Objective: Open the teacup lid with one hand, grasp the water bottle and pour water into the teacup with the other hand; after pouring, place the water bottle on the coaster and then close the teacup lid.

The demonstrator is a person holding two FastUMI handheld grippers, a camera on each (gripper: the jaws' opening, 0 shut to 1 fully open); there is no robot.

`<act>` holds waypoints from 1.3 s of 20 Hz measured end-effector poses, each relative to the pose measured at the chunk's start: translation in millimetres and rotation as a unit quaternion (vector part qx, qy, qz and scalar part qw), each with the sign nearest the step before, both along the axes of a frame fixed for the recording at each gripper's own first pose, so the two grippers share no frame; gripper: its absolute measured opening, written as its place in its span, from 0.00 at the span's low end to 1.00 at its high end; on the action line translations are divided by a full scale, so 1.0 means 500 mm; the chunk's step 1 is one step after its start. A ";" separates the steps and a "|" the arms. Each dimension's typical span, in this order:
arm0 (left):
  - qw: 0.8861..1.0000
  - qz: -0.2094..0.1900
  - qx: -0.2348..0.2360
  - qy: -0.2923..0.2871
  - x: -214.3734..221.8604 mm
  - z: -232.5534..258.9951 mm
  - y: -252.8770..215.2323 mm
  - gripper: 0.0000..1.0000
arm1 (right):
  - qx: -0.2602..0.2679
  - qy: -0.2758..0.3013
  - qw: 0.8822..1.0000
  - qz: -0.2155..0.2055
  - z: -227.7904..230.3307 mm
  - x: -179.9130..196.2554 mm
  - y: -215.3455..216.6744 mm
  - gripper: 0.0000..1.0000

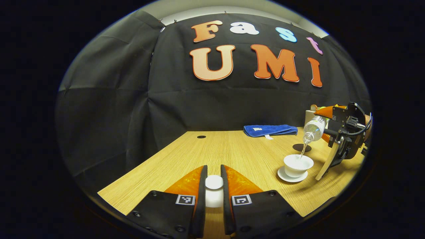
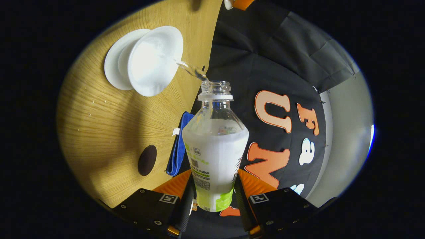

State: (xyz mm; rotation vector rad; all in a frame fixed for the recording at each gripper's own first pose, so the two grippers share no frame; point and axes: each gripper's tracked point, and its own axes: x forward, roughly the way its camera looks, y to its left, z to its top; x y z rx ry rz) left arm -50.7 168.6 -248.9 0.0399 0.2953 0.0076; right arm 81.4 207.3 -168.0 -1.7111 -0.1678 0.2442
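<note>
Currently mid-pour: my right fingers (image 2: 214, 196) are clamped on the bottle (image 2: 215, 156), one on each side of its lower body, bottle tipped with the neck pointing at the cup (image 2: 154, 61). A thin stream runs from the mouth into the open cup, which sits on its saucer (image 2: 113, 66) on the counter (image 2: 99, 132). In the left gripper view the bottle (image 1: 313, 129) hangs just above and behind the cup (image 1: 297, 165), stream landing inside the rim. My left fingers (image 1: 214, 186) are narrow, pinching the lid (image 1: 214, 182) between them, held off to the side, well apart from the cup. Can't read the fill level from here. Next, by my judgement: tip the bottle upright to cut the flow, then carry it to the coaster (image 2: 147, 160), the dark disc on the counter near the blue cloth (image 2: 179, 146), beyond the cup in the left gripper view (image 1: 302, 147). Set it down upright before letting go. After that the lid goes back square on the cup.
</note>
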 end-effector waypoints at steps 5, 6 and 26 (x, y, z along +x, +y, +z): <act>1.000 0.001 0.000 -0.004 0.002 0.013 0.013 0.26 | -0.023 -0.023 0.999 0.012 0.034 0.016 0.004 0.63; 1.000 0.002 -0.001 -0.004 0.005 0.012 0.015 0.26 | -0.029 -0.028 0.999 0.015 0.042 0.016 0.003 0.63; 1.000 -0.001 -0.001 -0.013 0.018 0.049 0.010 0.26 | -0.095 -0.141 0.983 0.068 0.153 0.033 0.017 0.63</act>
